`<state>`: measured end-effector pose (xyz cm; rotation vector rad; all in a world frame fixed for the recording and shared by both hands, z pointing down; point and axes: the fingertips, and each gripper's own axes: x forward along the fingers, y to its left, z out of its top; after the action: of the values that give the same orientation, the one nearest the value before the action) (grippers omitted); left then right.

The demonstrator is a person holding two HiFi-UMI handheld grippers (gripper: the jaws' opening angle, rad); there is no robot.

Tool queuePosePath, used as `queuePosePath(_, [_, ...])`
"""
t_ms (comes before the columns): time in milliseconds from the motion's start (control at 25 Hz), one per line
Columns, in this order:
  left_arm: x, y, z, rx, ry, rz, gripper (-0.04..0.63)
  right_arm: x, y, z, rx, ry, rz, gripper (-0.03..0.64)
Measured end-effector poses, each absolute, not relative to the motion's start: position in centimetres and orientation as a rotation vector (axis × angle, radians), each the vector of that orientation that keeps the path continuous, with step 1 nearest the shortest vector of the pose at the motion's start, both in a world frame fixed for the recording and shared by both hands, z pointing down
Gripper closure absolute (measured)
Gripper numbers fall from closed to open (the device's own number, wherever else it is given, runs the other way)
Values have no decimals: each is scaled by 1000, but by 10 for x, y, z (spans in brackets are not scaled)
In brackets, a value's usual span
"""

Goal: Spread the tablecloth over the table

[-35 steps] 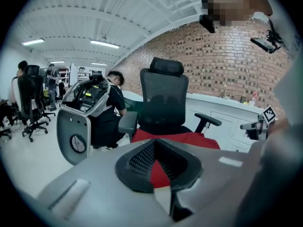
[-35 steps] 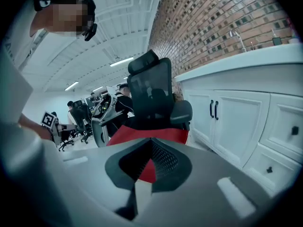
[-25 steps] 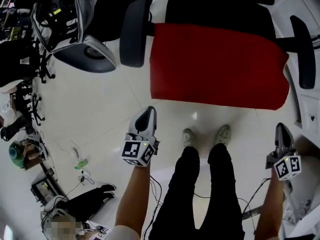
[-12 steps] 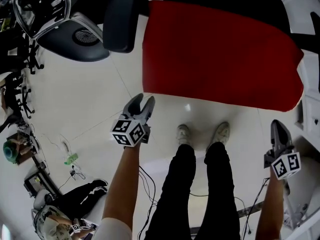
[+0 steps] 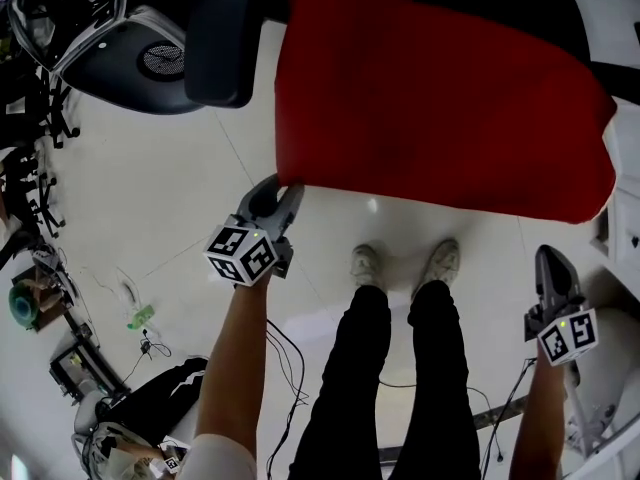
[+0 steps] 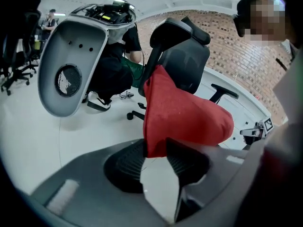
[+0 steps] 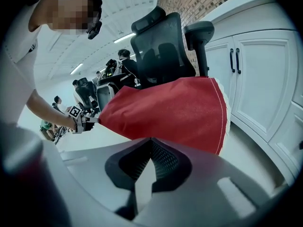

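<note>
Now at the near edge: red tablecloth (image 5: pixel 440 98) draped over a chair (image 5: pixel 222 28).
Left gripper (image 5: pixel 278 189), jaws apart and just closing slightly, brackets the tablecloth's near left corner unpressed; right gripper (image 5: pixel 550 263), shut and empty, hangs apart above open floor (image 5: pixel 150 198).

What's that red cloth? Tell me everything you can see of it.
The red cloth is plain woven fabric with a pale stitched hem on one side. It lies draped over a black office chair, its near edge hanging free. Its near left corner sits between the open jaws of the left gripper, which have just been closing.
</note>
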<state>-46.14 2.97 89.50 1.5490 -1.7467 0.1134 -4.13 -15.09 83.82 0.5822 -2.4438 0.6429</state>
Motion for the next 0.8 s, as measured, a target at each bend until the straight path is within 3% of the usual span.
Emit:
queuePosePath(80, [-465, 32, 885, 1539, -1786, 154, 556, -43, -152, 838, 592, -2449, 648, 611])
queuePosePath(240, [-471, 31, 877, 1503, -1811, 212, 575, -43, -170, 846, 628, -2442, 701, 611])
queuePosePath(360, [-461, 21, 892, 1470, -1782, 148, 561, -10, -195, 857, 767, -2381, 732, 610])
queuePosePath(480, [-453, 21, 903, 1458, -1714, 98, 410, 20, -215, 872, 895, -2334, 771, 609])
queuePosePath(600, [-453, 17, 905, 1452, -1701, 44, 400, 35, -230, 881, 922, -2322, 775, 608])
queuePosePath(640, [-453, 16, 904, 1449, -1707, 39, 402, 36, -233, 883, 917, -2325, 773, 567])
queuePosePath(680, [-453, 15, 904, 1451, -1717, 51, 436, 38, -237, 885, 911, -2328, 771, 550])
queuePosePath(720, [-453, 16, 903, 1457, -1727, 77, 532, 39, -239, 887, 908, -2330, 772, 518])
queuePosePath(760, [-452, 16, 902, 1466, -1733, 102, 577, 41, -241, 889, 907, -2329, 775, 474])
queuePosePath(800, [-451, 17, 900, 1474, -1735, 119, 578, 43, -243, 891, 908, -2326, 778, 435])
